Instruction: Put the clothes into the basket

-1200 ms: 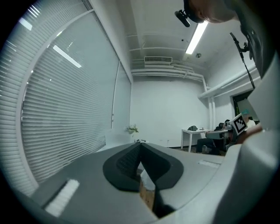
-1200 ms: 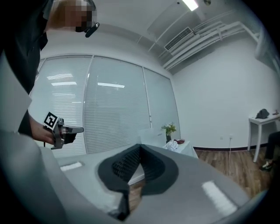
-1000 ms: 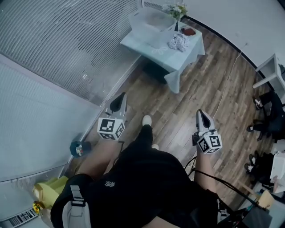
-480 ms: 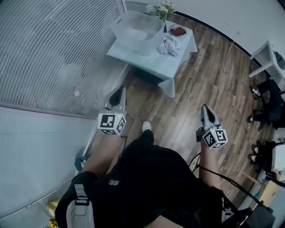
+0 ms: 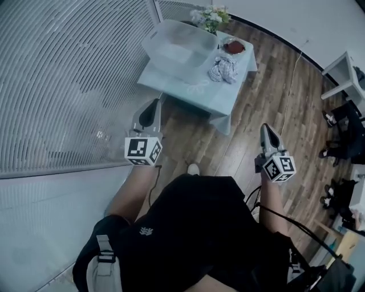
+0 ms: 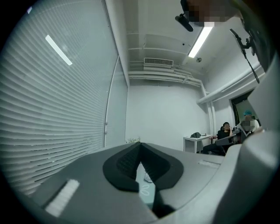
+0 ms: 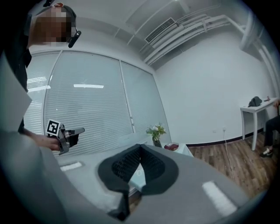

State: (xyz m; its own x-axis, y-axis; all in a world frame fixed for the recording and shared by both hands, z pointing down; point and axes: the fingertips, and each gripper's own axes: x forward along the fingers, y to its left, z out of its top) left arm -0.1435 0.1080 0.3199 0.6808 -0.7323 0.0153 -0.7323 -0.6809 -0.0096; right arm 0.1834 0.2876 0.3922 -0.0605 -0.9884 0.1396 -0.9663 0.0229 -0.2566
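A crumpled pale bundle of clothes (image 5: 223,68) lies on a small table draped in a light blue cloth (image 5: 197,91). A translucent white basket (image 5: 177,48) stands on the same table, left of the bundle. Both grippers hang in the air well short of the table, over the wooden floor. My left gripper (image 5: 155,102) points toward the table's near left corner, jaws together and empty. My right gripper (image 5: 266,126), further right, is shut and holds nothing. In the left gripper view the clothes (image 6: 148,177) show small beyond the shut left gripper (image 6: 140,146). In the right gripper view the basket (image 7: 131,139) shows past the right gripper (image 7: 140,148).
A flower vase (image 5: 210,17) and a red bowl (image 5: 234,45) stand at the table's far side. A wall of window blinds (image 5: 63,85) runs along the left. At the right are a white desk (image 5: 345,80) and a seated person (image 5: 342,145).
The table with the basket and clothes has come nearer in the head view. Both grippers have moved forward toward it and stayed shut.
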